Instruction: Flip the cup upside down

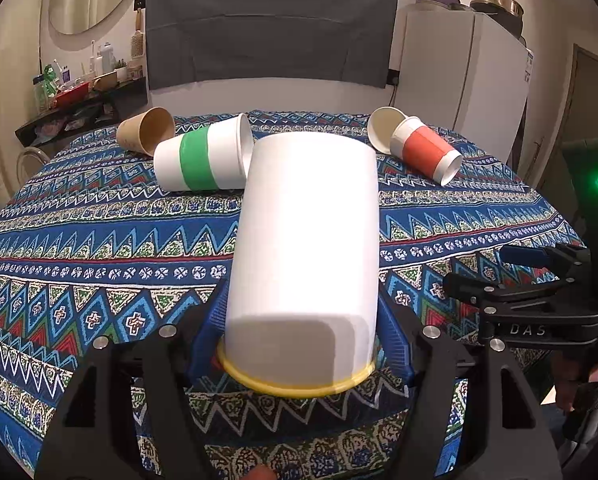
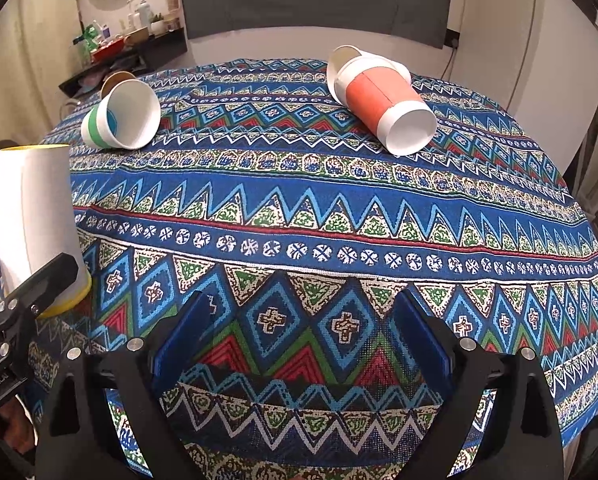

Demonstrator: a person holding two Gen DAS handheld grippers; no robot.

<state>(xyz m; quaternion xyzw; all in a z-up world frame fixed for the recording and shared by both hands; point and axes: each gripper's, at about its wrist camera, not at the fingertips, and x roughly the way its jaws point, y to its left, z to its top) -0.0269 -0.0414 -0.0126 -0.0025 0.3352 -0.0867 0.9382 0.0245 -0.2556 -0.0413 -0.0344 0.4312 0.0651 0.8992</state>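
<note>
My left claw (image 1: 299,344) is clenched on the white cup (image 1: 307,240), blue pads (image 1: 393,340) pressed on both sides near its yellow rim (image 1: 295,386). The cup is upside down, rim on the table (image 1: 99,248), closed base up, leaning slightly. It sits at the near part of the table, in the middle of the left view; in the right view it shows at the far left edge (image 2: 35,216) with a black finger of the left claw crossing its lower part.

My right claw (image 2: 305,344) is released, jaws spread wide, nothing between them, only cloth below. It hovers over the near table edge, to the right of the white cup and apart from it. In the left view it shows at the right edge (image 1: 539,292).

Farther back, left: green-band cup (image 1: 203,158) lying on its side, mouth toward the right. Just behind it, at the far left table edge, a brown cup (image 1: 147,130) also on its side, touching or nearly touching it, cannot tell which.

Far right: red-band cup (image 1: 423,150) on its side, base toward near right, with another white cup (image 2: 383,62) lying just behind it.

Beyond the table: dark chair back (image 1: 271,28), white fridge (image 1: 471,68) at right, cluttered shelf (image 1: 83,92) at left.
</note>
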